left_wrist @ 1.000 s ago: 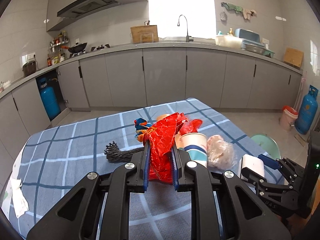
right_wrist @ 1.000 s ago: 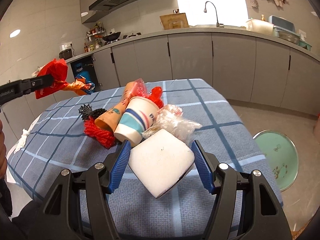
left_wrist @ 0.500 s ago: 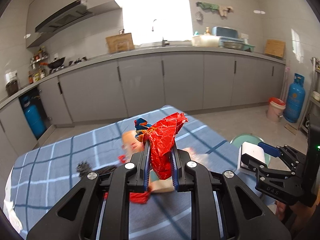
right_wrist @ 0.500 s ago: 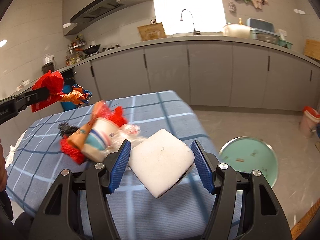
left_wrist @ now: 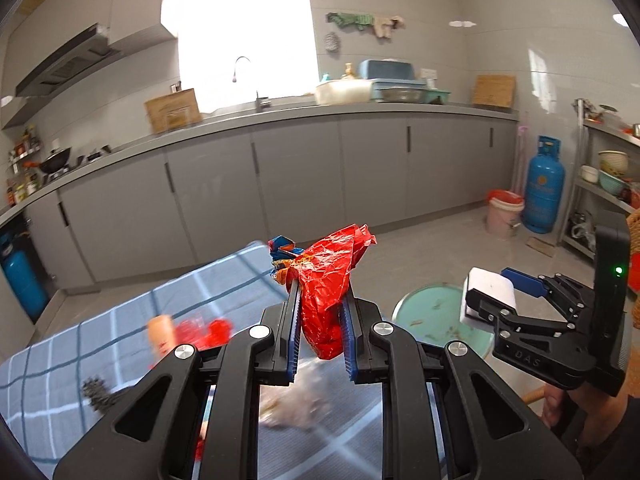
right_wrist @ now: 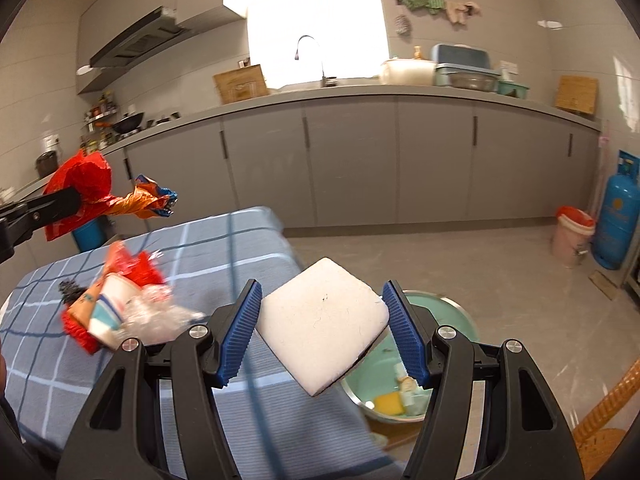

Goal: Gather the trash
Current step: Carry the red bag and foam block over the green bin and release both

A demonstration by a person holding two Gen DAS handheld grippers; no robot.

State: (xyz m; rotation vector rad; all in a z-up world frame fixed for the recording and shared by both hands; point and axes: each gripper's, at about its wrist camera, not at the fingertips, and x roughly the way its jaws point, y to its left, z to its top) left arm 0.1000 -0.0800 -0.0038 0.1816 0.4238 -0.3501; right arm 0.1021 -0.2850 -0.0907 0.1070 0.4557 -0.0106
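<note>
My left gripper (left_wrist: 320,320) is shut on a crumpled red snack wrapper (left_wrist: 328,280) and holds it above the table's right end; the wrapper also shows in the right wrist view (right_wrist: 88,192). My right gripper (right_wrist: 322,332) is shut on a white foam block (right_wrist: 320,320), held past the table edge above a green basin (right_wrist: 448,320) on the floor, which holds some scraps. The block and right gripper show in the left wrist view (left_wrist: 488,288). More trash lies on the blue checked tablecloth (right_wrist: 48,380): a paper cup (right_wrist: 112,312), clear plastic (right_wrist: 160,316), red netting (right_wrist: 76,332).
Grey kitchen cabinets (left_wrist: 280,184) run along the back wall. A blue gas cylinder (left_wrist: 542,192) and a pink bucket (left_wrist: 504,216) stand at the right. A wicker chair edge (right_wrist: 600,420) is at the lower right. A metal shelf (left_wrist: 608,184) stands far right.
Both grippers have swung to the right, away from the trash pile toward the table's right edge. The green basin has come into fuller view. Both grips are unchanged.
</note>
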